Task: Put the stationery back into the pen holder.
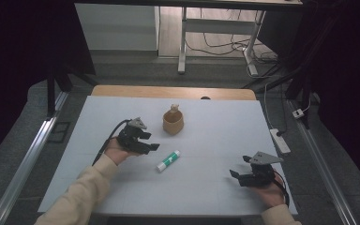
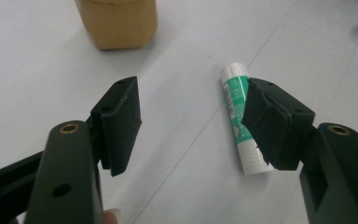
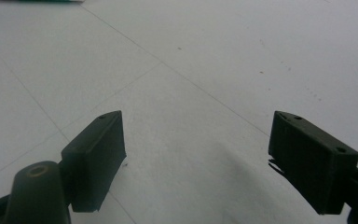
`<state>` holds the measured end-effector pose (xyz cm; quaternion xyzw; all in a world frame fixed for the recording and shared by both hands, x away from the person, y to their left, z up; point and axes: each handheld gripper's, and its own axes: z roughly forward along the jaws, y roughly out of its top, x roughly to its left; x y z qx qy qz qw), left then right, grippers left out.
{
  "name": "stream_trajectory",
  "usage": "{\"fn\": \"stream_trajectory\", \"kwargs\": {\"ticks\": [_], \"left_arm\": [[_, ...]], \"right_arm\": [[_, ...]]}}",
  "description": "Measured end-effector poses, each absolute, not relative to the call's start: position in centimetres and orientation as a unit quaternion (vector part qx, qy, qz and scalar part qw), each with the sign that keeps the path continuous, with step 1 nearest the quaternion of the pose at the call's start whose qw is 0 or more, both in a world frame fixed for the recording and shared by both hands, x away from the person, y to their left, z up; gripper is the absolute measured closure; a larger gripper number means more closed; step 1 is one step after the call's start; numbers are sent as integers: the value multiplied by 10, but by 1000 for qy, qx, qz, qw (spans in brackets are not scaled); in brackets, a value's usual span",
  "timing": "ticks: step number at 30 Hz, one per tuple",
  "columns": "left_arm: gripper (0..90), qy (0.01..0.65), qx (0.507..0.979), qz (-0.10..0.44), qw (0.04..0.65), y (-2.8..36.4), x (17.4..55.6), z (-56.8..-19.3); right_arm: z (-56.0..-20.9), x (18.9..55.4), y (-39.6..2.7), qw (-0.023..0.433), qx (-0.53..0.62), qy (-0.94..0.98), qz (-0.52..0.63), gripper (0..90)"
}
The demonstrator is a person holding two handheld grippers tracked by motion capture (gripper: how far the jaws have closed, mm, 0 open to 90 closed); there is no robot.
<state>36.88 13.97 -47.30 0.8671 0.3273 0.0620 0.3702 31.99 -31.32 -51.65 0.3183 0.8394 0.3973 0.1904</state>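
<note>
My left gripper (image 1: 153, 142): jaws stand wide apart with nothing between the pads; it hovers over the white table (image 1: 215, 187), pointing toward the glue stick.
My left fingers (image 2: 121, 123): matte black blocks, flat-faced and hard-edged, each on a black arm with a brass-ringed hole.
Glue stick (image 1: 168, 161): a short cylinder, white at both ends with a green printed label round the middle; it lies flat on the table, just beyond my left gripper and nearer to me than the cup.
Glue stick, left gripper view (image 2: 237, 116): lies lengthwise just behind one pad, which covers part of its side; it is outside the gap, not in it.
Cup (image 1: 173, 122): tan, smooth, rounded walls, upright, with a small pale lump poking above the rim in the high view; the left gripper view shows its lower wall (image 2: 116, 23).
My right gripper (image 1: 236, 177): jaws wide open, empty, low over the table, well apart from the glue stick.
Right gripper view: bare white surface with faint grid lines and small specks between my pads (image 3: 95, 161).
Table: a smooth white sheet over a wooden top.
</note>
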Motion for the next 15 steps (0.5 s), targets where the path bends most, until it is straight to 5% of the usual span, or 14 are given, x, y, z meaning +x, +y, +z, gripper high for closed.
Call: {"fn": "stream_trajectory", "kwargs": {"ticks": [15], "left_arm": [[358, 303, 887, 50, 345, 117, 365, -477]], "right_arm": [[-517, 320, -313, 192, 318, 841, 393, 186]]}}
